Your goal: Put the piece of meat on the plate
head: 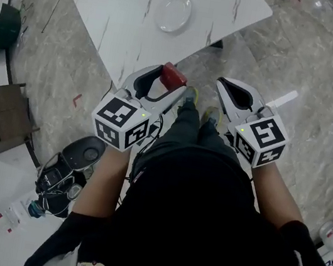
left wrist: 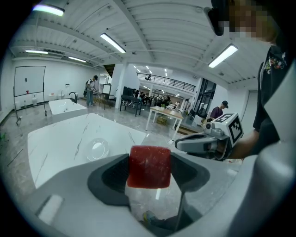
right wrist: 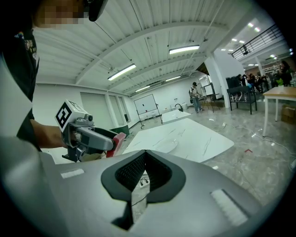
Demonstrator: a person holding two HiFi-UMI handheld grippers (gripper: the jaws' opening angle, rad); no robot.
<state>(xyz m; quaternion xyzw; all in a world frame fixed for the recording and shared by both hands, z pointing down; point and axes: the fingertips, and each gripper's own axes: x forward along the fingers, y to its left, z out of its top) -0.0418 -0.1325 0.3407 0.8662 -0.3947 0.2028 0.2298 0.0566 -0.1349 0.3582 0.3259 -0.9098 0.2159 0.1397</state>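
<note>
A red block of meat [head: 173, 74] is clamped between the jaws of my left gripper [head: 166, 79]; in the left gripper view the meat [left wrist: 149, 166] fills the gap of the left gripper [left wrist: 149, 172]. The clear glass plate [head: 174, 12] lies on the white marble table [head: 125, 7], well ahead of the meat; the plate [left wrist: 95, 149] shows left of the meat in the left gripper view. My right gripper [head: 230, 91] is held beside the left one, jaws together and empty. The right gripper view shows the right gripper [right wrist: 144, 163], the plate [right wrist: 167, 146] and the meat [right wrist: 117, 141].
The table stands on a grey stone floor [head: 306, 64]. A black device with cables [head: 67, 172] lies on the floor at my left, beside a brown box [head: 5, 116]. The person's shoes [head: 200, 106] are just under the grippers. Other people and tables stand far off.
</note>
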